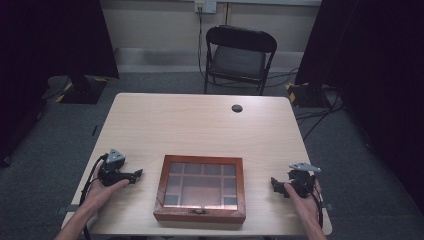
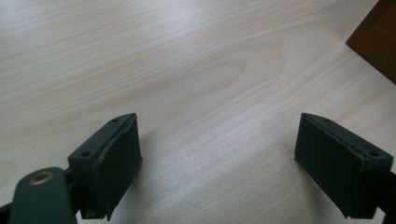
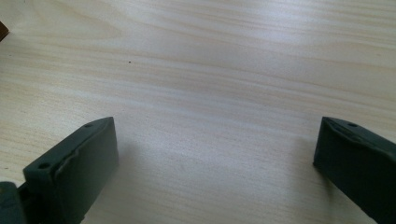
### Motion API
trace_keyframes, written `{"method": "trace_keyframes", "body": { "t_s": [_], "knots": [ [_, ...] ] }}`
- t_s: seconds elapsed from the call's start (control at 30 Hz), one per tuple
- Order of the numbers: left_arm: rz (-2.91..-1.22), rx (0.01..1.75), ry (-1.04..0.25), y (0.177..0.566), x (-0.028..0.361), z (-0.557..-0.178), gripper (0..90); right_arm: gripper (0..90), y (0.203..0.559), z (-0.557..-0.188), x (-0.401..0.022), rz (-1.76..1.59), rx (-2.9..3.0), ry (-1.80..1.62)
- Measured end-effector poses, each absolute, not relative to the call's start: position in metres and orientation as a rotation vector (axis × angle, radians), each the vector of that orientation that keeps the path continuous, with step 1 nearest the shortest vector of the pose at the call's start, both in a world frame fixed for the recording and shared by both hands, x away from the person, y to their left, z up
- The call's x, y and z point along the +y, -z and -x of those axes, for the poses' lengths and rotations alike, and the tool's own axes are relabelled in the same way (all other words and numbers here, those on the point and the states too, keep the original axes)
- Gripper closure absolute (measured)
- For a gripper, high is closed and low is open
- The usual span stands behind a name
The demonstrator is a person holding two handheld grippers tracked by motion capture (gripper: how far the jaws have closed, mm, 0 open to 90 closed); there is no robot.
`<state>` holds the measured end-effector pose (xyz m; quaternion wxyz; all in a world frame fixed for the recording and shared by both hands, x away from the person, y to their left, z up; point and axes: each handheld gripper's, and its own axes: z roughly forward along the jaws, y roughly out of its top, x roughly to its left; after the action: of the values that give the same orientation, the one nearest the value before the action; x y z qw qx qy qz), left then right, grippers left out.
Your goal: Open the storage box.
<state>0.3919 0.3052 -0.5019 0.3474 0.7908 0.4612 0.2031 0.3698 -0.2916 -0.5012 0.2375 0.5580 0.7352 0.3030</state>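
box [image 1: 200, 189] sits at the near edge of the table [image 1: 200, 120], centred between our two hands, lid down with the glass panes facing up. its long axis runs left-right across the table; the small brass latch [image 1: 199, 211] is on the front wall, facing us.

left gripper [image 1: 136, 175] rests on the table just left of the box, jaws pointing right at its left wall. they stand wide apart with nothing between them, just bare wood in the left gripper view; the box corner [image 2: 376, 44] peeks in at the upper right there, so the box lies ahead and slightly right of that gripper's line.

right gripper [image 1: 276, 184] rests on the far side of the box, jaws pointing left at its right wall. also released, empty, wood grain between the jaws in the right gripper view. a sliver of the box shows at the far left edge there [image 3: 3, 30].

gap looks a bit smaller on the left side, so we'd judge the left one marginally nearer, though it's close to symmetric. neither touches the box.

the relation that matters: both grippers face inward along the box's long axis, while the latch is on the front wall. if we go for the latch or lid, a hand has to come round to the front rather than straight in.
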Motion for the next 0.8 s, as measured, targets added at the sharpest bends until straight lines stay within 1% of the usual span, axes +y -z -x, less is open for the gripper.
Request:
{"method": "trace_keyframes", "body": {
  "t_s": [0.07, 0.13, 0.17, 0.23, 0.3, 0.37, 0.47, 0.57, 0.7, 0.8],
  "knots": [
    [-2.051, 1.196, -0.526, 0.502, 0.305, -0.392, 13.5, 0.0, 0.501, -0.37, -0.291, -1.534, 2.012, -0.83],
    [-2.05, 1.196, -0.526, 0.502, 0.305, -0.392, 13.5, 2.2, 0.5, -0.369, -0.291, -1.538, 2.011, -0.837],
    [-2.051, 1.196, -0.526, 0.502, 0.305, -0.392, 13.5, 5.7, 0.499, -0.369, -0.29, -1.535, 2.014, -0.837],
    [-2.051, 1.196, -0.527, 0.502, 0.305, -0.392, 13.6, 16.5, 0.497, -0.368, -0.289, -1.527, 2.009, -0.853],
    [-2.051, 1.196, -0.527, 0.502, 0.305, -0.392, 13.6, 14.8, 0.495, -0.368, -0.29, -1.539, 2.024, -0.879],
    [-2.051, 1.196, -0.527, 0.502, 0.305, -0.392, 13.5, 18.5, 0.494, -0.367, -0.288, -1.536, 2.051, -0.908],
    [-2.051, 1.196, -0.526, 0.502, 0.305, -0.392, 13.5, 16.9, 0.49, -0.367, -0.282, -1.52, 2.112, -0.954],
    [-2.05, 1.196, -0.527, 0.502, 0.305, -0.392, 13.5, 19.5, 0.484, -0.365, -0.275, -1.471, 2.14, -1.009],
    [-2.051, 1.196, -0.527, 0.502, 0.305, -0.392, 13.5, 24.6, 0.475, -0.363, -0.265, -1.414, 2.179, -1.071],
    [-2.051, 1.196, -0.527, 0.502, 0.305, -0.392, 13.6, 31.5, 0.465, -0.359, -0.258, -1.38, 2.199, -1.133]
  ]
}}
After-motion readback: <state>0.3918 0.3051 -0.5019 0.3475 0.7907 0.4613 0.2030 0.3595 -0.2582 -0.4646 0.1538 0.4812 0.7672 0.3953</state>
